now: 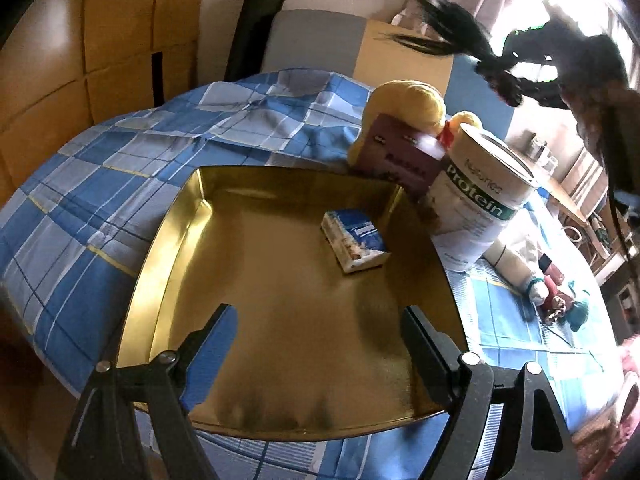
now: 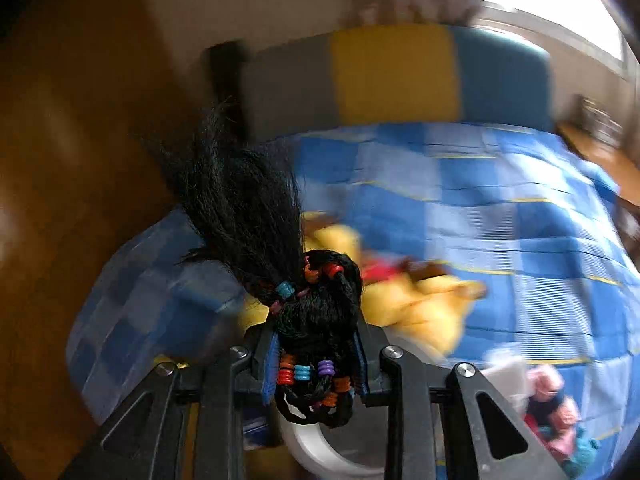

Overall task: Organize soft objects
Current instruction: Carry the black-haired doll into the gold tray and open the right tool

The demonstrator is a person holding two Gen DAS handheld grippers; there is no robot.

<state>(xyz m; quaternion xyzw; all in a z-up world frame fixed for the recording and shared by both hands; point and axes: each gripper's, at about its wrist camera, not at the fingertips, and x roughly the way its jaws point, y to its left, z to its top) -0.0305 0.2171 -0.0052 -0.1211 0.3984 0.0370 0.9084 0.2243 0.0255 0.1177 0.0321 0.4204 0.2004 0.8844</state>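
Surface is a bed under a blue, grey and white checked cover with thin yellow lines, creased toward the head end. Headboard has grey, yellow and blue panels. Wooden wardrobe doors on the left, beige wall behind, bright window top right, blown out. Cluttered wooden surface beyond the bed's right side, contents too small to make out.

A gold tray lies on the cover. Inside it, one small blue-white box, otherwise bare metal. Just past the tray's far right corner: a yellow plush, a maroon box leaning on it, a white protein tub. On the cover right of the tub, a small heap of soft toys.

My left claw is released, fingers spread wide over the tray's near half, nothing between them.

My right claw is clenched on the wig: black hair with coloured beads, loose tail fanning up and left. It's in the air above the bed; the left view shows it at top right against the window. Right view is motion-blurred.
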